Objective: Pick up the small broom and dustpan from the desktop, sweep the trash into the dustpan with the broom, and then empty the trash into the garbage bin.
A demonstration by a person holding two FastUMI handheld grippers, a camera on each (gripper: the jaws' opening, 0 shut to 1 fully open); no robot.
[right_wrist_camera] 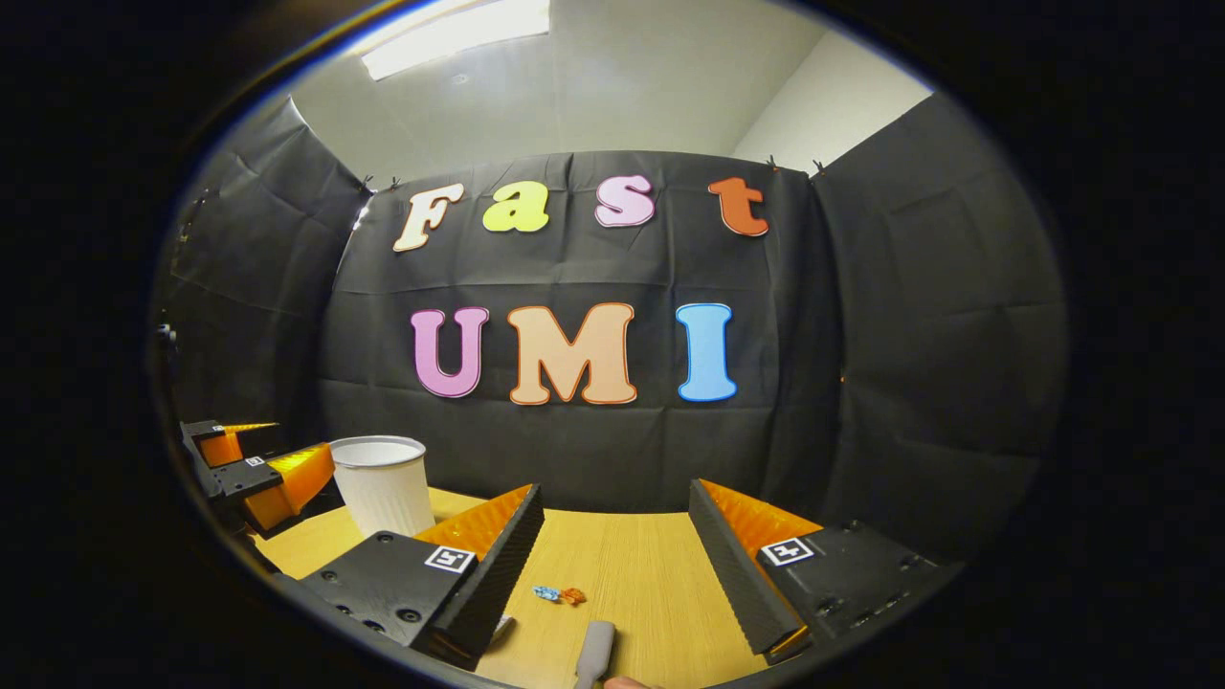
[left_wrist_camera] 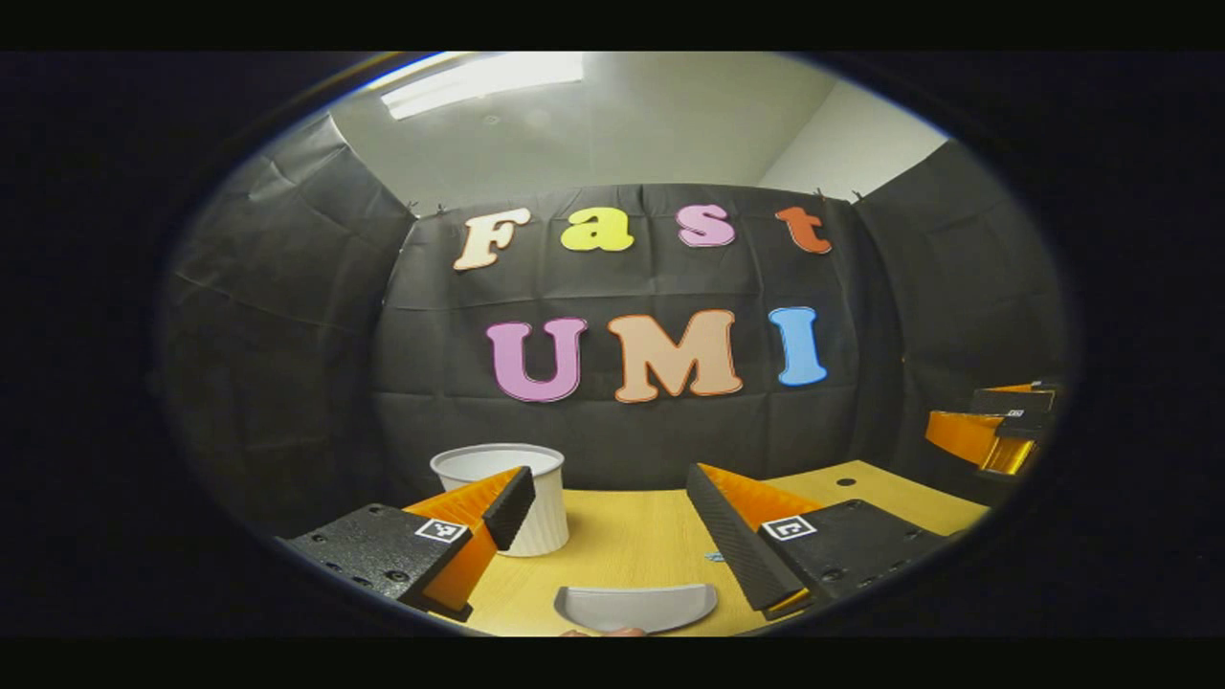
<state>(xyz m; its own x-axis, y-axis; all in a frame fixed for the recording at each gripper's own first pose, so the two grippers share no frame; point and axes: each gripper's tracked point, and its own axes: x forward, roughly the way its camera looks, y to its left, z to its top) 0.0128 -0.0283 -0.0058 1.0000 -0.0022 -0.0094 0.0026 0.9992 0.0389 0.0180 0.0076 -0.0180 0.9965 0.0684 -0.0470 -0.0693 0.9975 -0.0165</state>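
A grey dustpan [left_wrist_camera: 635, 606] lies flat on the wooden table [left_wrist_camera: 622, 536] at the very bottom of the left gripper view, just ahead of and between the two fingers of the left gripper [left_wrist_camera: 612, 522], whose jaws stand spread wide and hold nothing. A fingertip-like sliver shows at the dustpan's near edge, too small to tell more. Beyond the gripper's left finger stands a white ribbed garbage bin [left_wrist_camera: 507, 493], upright on the table, partly hidden behind that finger. Just ahead of the gripper's right finger, a tiny bit of blue trash peeks out on the table surface. Far off to the right in this view, the other gripper hangs above the table edge. In the right gripper view, the grey handle of the small broom [right_wrist_camera: 595, 653] lies on the table at the bottom edge, between the spread fingers of the right gripper [right_wrist_camera: 612, 536], which is open and touches nothing. A little ahead of the handle, still between the fingers, lies the trash [right_wrist_camera: 559, 594], a small crumpled wrapper in blue and orange. A pale piece, possibly the broom's head, shows under the gripper's left finger, too hidden to be sure. The garbage bin stands ahead and to the left of this gripper, with the left gripper beside it farther left.
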